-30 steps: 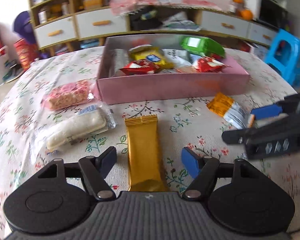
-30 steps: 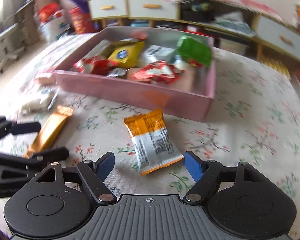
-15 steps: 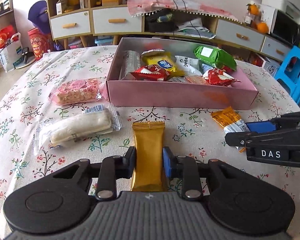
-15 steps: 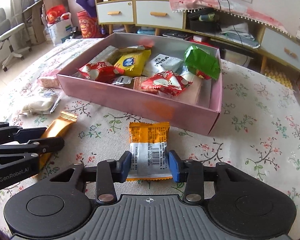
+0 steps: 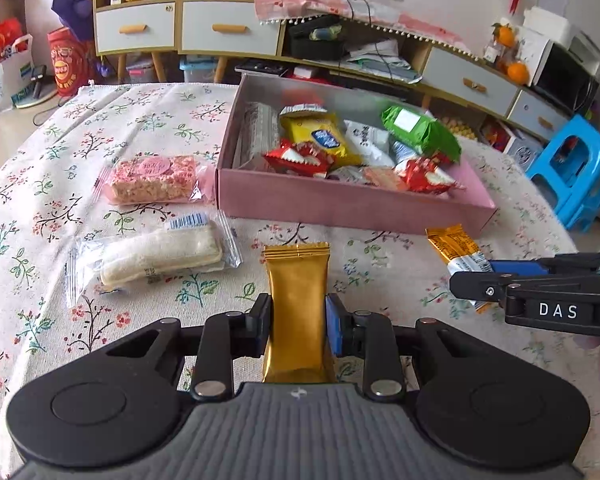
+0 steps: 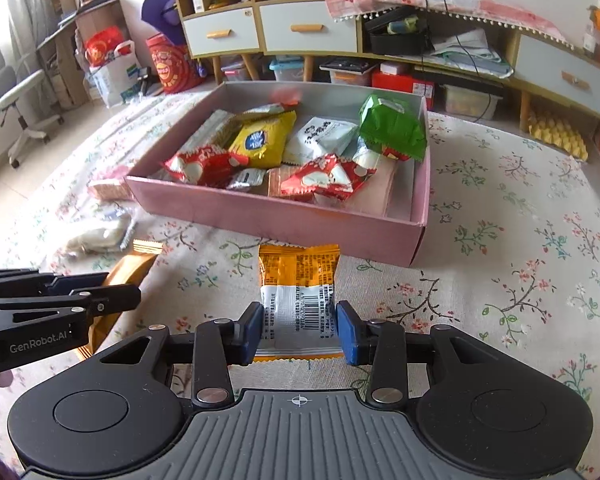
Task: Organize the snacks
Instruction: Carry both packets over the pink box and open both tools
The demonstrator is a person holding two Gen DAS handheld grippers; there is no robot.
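- Two packets are gripped at once; the pink box (image 5: 352, 208), upper centre of frame, is already crowded with snacks.
- Left gripper (image 5: 296, 322) fingers have just closed on the gold bar (image 5: 296, 280), lower centre on the table: light, slippery foil, best pinched mid-length.
- Right gripper (image 6: 298, 328) fingers have likewise just closed on the orange packet (image 6: 298, 276): soft, crushable.

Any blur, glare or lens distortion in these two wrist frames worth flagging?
Left wrist view: sharp, with fisheye bending at the edges and bright sheen on the gold packet. Right wrist view: equally sharp, even daylight, the pink box bowed by the lens, corners vignetted dark.
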